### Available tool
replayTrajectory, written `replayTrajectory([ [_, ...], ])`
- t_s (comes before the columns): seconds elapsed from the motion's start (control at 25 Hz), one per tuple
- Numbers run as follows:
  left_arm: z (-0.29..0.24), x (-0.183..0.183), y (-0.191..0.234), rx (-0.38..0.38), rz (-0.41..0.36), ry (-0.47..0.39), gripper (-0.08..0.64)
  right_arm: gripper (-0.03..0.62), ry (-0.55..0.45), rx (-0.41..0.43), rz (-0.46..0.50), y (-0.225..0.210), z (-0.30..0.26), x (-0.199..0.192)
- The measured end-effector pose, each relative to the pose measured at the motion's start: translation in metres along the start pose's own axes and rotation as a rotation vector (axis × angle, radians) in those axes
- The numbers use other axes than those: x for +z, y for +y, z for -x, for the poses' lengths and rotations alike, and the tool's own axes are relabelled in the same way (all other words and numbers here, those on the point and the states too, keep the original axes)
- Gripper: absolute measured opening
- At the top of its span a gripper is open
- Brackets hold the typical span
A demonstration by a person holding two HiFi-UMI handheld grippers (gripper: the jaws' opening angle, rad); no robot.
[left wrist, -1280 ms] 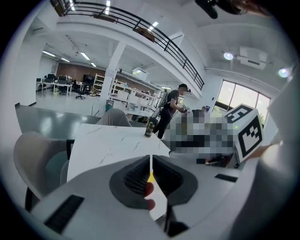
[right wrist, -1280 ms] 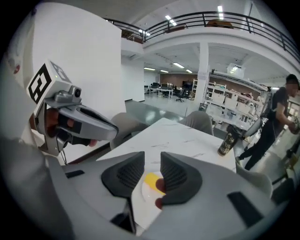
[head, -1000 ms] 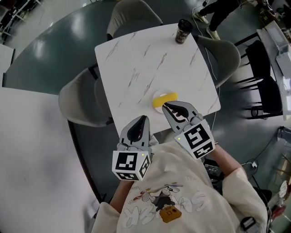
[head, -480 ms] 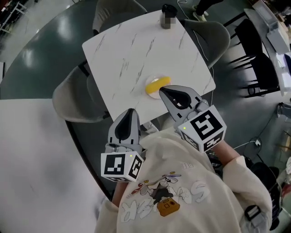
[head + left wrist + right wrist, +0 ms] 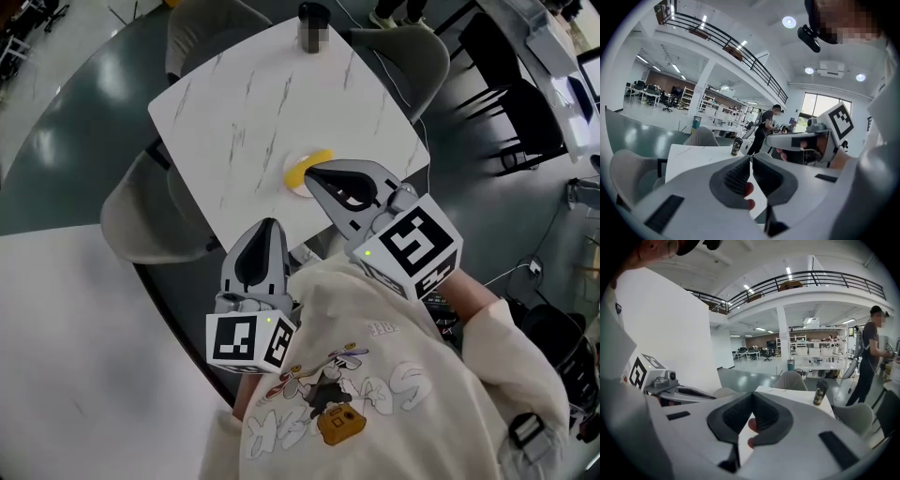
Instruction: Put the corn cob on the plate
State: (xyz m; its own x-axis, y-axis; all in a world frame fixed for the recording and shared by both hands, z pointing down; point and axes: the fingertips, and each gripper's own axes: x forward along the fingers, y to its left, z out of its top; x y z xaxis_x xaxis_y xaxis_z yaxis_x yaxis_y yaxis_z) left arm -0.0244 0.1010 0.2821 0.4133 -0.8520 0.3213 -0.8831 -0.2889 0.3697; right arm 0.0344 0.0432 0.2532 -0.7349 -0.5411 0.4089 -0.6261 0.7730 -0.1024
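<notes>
The yellow corn cob [image 5: 306, 166] lies on a small white plate [image 5: 297, 190] near the front edge of the white marble table [image 5: 253, 103]. My right gripper [image 5: 310, 173] hovers above the table with its tips over the cob in the head view. Its jaws are shut with nothing between them [image 5: 752, 394]. My left gripper [image 5: 271, 225] is held lower left, off the table's front edge. It is also shut and empty [image 5: 751, 157]. The gripper views show neither the cob nor the plate.
A dark drink can [image 5: 313, 26] stands at the table's far corner, also seen as the can [image 5: 736, 146] and the can [image 5: 819, 392]. Grey chairs [image 5: 141, 211] [image 5: 417, 56] ring the table. A person [image 5: 868, 363] stands beyond it.
Both grippers have risen toward the head camera and look larger. The right one has lifted up off the cob, which stays on the plate.
</notes>
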Motion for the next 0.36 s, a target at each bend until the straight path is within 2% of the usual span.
replayTrajectory([
  [0.36,0.015,-0.013,-0.007,-0.003,0.028,0.006,0.021,0.003,0.000,-0.003,-0.004,0.016,0.016,-0.013],
])
